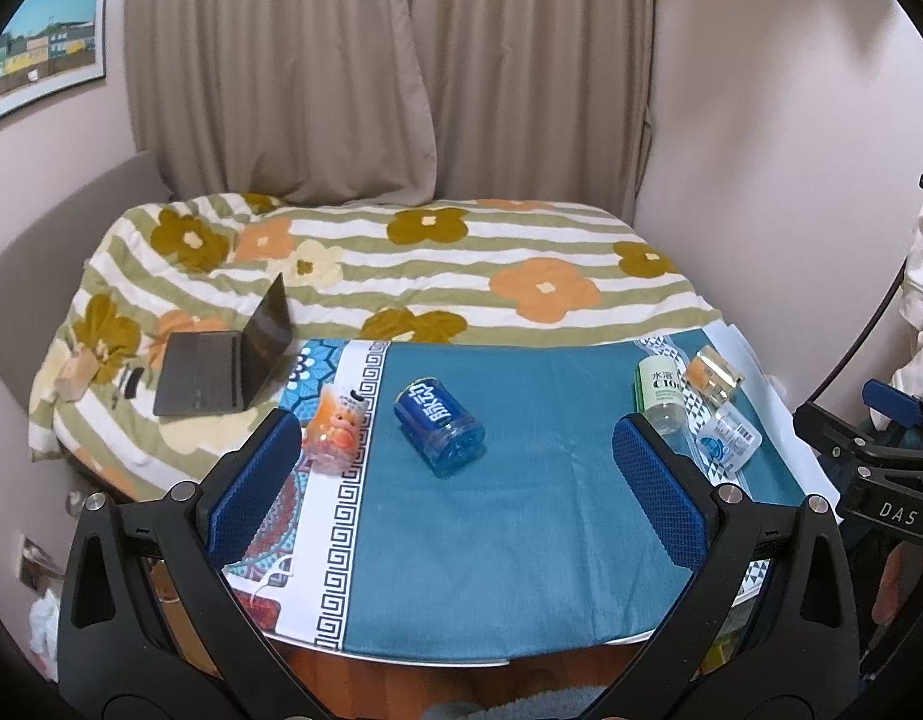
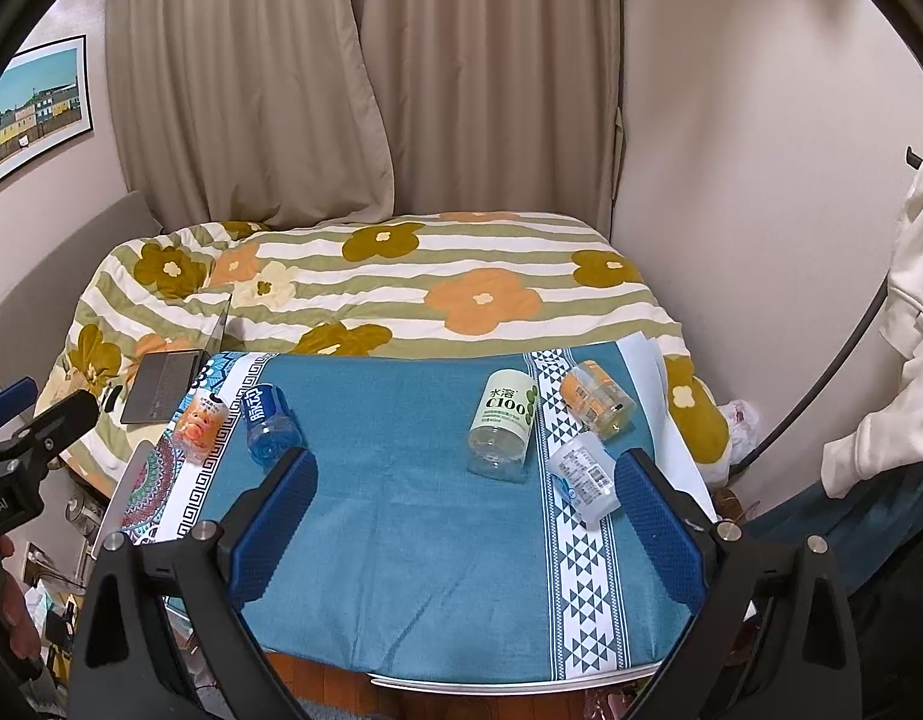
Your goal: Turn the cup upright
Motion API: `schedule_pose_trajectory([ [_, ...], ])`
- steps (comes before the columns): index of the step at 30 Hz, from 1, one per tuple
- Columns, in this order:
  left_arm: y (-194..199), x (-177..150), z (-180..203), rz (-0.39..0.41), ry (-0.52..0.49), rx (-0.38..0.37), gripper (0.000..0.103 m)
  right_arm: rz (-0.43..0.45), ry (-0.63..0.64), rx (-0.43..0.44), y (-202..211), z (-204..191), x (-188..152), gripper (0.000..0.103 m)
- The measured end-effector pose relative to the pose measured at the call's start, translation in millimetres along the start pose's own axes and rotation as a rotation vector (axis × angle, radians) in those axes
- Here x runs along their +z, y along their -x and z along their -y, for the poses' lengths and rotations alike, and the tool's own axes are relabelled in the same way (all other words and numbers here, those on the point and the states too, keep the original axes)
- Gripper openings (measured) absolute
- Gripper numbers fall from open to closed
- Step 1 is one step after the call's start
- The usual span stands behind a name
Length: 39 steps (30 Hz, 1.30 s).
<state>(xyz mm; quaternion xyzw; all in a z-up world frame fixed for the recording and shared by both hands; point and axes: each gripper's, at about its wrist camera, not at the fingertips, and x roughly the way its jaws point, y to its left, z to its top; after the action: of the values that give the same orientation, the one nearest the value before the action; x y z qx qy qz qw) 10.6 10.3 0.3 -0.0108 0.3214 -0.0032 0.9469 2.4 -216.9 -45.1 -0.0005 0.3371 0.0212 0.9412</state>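
Note:
Several plastic cups lie on their sides on a teal tablecloth [image 1: 509,528]. A blue cup [image 1: 438,425] lies mid-table, also in the right wrist view [image 2: 269,423]. An orange cartoon cup [image 1: 334,431] lies at the left [image 2: 200,425]. A green-label C100 cup [image 2: 502,425], an orange cup [image 2: 598,399] and a clear white-label cup [image 2: 584,473] lie at the right. My left gripper [image 1: 455,495] is open and empty, short of the blue cup. My right gripper [image 2: 464,525] is open and empty, short of the C100 cup.
A bed with a flowered quilt [image 1: 401,264] stands behind the table. An open laptop [image 1: 227,360] lies on it at the left. Curtains [image 1: 389,60] hang at the back. The table's front edge [image 1: 491,657] is near me. White clothing [image 2: 905,324] hangs at the right.

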Motion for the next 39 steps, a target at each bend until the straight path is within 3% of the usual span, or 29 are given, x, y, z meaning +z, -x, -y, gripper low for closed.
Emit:
schedule_pose_trajectory([
  [39, -12, 3, -14, -0.018, 0.006, -0.010, 0.103, -0.008, -0.001, 0.000, -5, -7, 1, 0.099],
])
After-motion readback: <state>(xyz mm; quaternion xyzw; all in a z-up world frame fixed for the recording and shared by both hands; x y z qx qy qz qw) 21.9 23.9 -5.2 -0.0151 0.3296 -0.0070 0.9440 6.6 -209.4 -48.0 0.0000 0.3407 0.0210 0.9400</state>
